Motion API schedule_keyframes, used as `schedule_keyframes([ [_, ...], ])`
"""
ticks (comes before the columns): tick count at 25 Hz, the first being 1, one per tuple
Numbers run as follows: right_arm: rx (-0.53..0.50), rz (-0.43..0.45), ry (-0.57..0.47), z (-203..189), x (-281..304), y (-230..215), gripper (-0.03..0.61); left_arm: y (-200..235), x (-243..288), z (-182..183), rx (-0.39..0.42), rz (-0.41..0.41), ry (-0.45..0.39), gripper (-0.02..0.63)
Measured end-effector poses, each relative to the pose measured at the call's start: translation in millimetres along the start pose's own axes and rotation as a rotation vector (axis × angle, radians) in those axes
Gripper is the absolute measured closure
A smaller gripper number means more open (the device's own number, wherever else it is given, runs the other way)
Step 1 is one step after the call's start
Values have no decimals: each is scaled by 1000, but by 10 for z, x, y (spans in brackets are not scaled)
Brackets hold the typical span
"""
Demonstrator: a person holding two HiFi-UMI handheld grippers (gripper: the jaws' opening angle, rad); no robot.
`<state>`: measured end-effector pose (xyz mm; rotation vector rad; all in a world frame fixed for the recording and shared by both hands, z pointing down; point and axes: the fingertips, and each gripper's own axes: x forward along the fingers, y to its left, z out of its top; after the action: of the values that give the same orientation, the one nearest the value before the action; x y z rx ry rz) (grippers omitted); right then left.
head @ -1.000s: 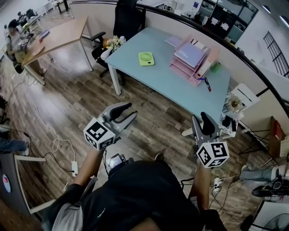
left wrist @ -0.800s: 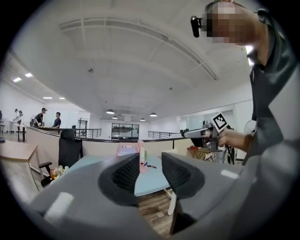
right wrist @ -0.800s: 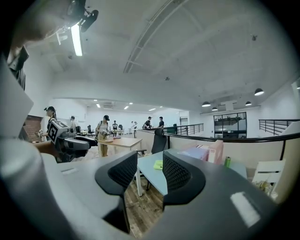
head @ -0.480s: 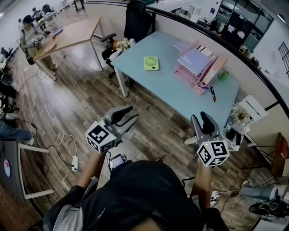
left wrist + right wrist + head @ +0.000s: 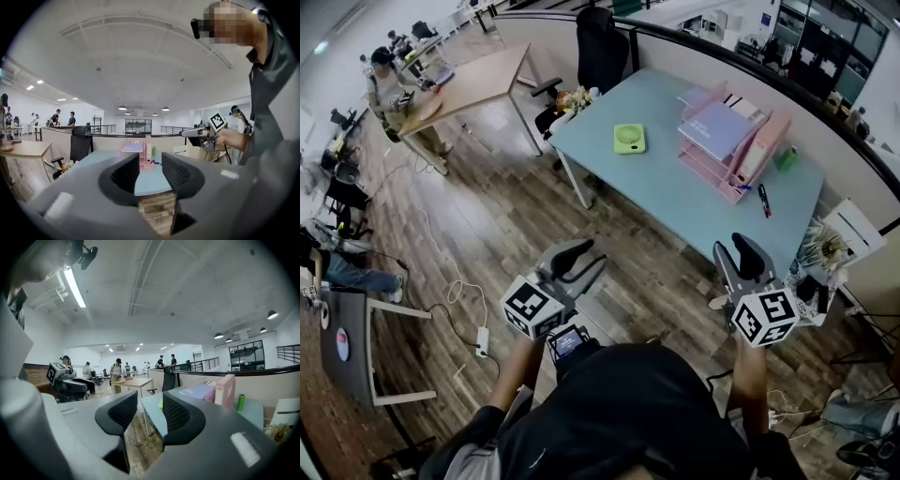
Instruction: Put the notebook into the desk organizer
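Left gripper (image 5: pixel 581 255) and right gripper (image 5: pixel 739 251), each with jaws slightly spread and nothing between them, held above the wood floor (image 5: pixel 487 234). The lavender notebook (image 5: pixel 720 127) lies well ahead of both, nearer the right gripper, on the top tier of the pink desk organizer (image 5: pixel 756 155) on the blue table (image 5: pixel 656 187). Its cover print is too small to read.

Lavender notebook (image 5: pixel 719 128) seemingly lies atop pink organizer (image 5: pixel 766 148).
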<state>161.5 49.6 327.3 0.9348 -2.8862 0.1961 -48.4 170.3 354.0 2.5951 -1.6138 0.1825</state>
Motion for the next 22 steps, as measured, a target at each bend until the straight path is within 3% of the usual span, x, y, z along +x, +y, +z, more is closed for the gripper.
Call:
schedule_keyframes([
  [13, 19, -12, -46, 98, -147, -287, 413, -189, 472, 128, 36, -55, 30, 451],
  [22, 25, -138, -41, 65, -166, -519, 413, -35, 963, 154, 45, -193, 13, 451],
])
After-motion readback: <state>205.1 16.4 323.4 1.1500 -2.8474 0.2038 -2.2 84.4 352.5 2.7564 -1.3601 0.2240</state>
